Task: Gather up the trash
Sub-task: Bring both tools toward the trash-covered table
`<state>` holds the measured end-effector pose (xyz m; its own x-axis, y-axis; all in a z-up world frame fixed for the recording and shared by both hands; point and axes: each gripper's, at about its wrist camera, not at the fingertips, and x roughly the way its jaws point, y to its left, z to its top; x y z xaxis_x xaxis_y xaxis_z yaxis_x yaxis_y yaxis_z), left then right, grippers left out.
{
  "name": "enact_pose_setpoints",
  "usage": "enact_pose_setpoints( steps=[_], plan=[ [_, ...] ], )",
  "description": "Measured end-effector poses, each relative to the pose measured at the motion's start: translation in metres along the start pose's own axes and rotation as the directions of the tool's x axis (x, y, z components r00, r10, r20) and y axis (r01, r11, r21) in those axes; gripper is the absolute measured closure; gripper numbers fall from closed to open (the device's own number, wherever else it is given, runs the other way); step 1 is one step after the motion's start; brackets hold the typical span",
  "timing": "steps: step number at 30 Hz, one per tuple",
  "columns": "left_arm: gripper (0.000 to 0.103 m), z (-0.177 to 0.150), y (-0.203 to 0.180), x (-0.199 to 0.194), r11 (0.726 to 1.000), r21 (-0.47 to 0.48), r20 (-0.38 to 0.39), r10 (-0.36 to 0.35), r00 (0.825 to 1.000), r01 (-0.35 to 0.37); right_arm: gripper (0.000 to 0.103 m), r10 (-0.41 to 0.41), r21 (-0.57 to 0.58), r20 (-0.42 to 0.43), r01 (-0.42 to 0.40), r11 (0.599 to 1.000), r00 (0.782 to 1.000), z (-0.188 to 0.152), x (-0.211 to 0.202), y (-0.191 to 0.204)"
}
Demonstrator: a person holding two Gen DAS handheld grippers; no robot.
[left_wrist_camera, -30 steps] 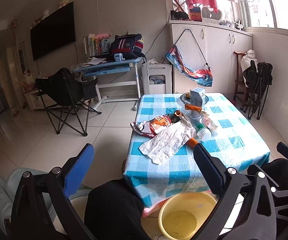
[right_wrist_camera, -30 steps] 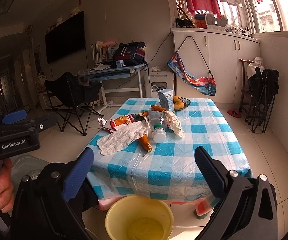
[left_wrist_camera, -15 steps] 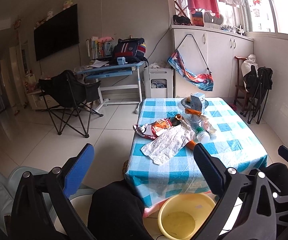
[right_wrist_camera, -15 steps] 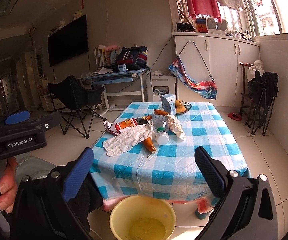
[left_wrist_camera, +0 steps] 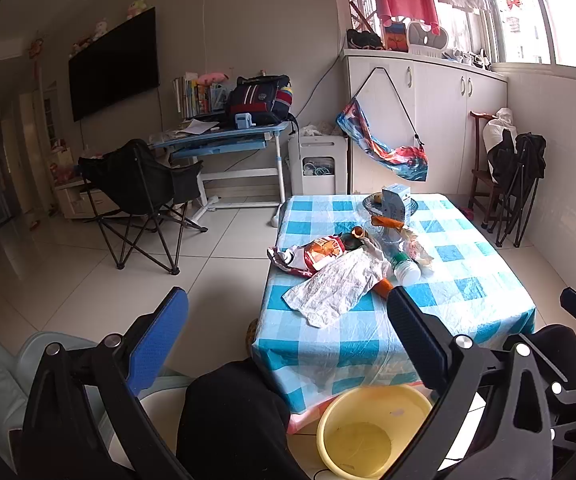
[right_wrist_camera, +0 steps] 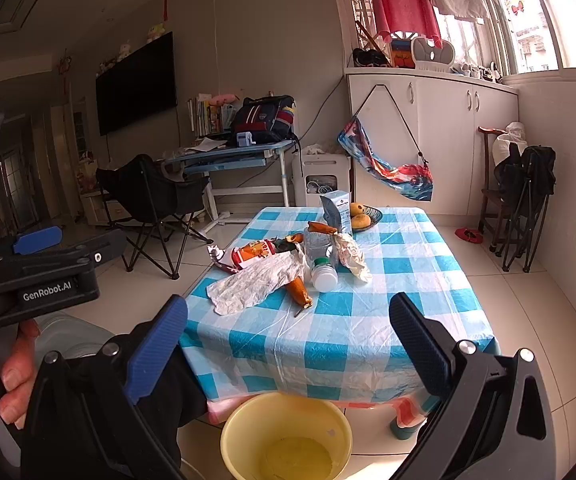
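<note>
Nearest us, both hand-held grippers gape wide and hold nothing: the left hand-held gripper [left_wrist_camera: 288, 320] and the right hand-held gripper [right_wrist_camera: 288, 320] hover short of the surface [right_wrist_camera: 368, 344]. Below them on the floor sits a yellow basin [right_wrist_camera: 288, 436], just at the checked cloth's near edge. Farther along the surface lies the trash: a crumpled white wrapper [right_wrist_camera: 255, 280], an orange peel [right_wrist_camera: 299, 290], a capped bottle [right_wrist_camera: 324, 274] and a red snack bag [right_wrist_camera: 251, 252]. Beyond stand a carton [right_wrist_camera: 338, 210] and a fruit plate [right_wrist_camera: 368, 218].

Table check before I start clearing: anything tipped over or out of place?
Yes. A white bottle lies tipped on its side mid-table, amid a crumpled white wrapper and an orange peel. The milk carton stands upright.
</note>
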<state>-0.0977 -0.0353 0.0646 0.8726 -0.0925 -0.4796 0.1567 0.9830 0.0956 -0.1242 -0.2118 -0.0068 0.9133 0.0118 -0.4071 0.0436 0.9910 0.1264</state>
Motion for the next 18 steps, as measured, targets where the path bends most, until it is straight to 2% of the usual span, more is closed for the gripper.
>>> enact_pose_setpoints(
  steps=[18],
  plan=[
    [0.007, -0.0030, -0.0026, 0.0061, 1.000, 0.010, -0.009, -0.011, 1.000, 0.012, 0.006, 0.010, -0.003, -0.006, -0.010, 1.000, 1.000, 0.0008, -0.0014, 0.0054]
  ],
)
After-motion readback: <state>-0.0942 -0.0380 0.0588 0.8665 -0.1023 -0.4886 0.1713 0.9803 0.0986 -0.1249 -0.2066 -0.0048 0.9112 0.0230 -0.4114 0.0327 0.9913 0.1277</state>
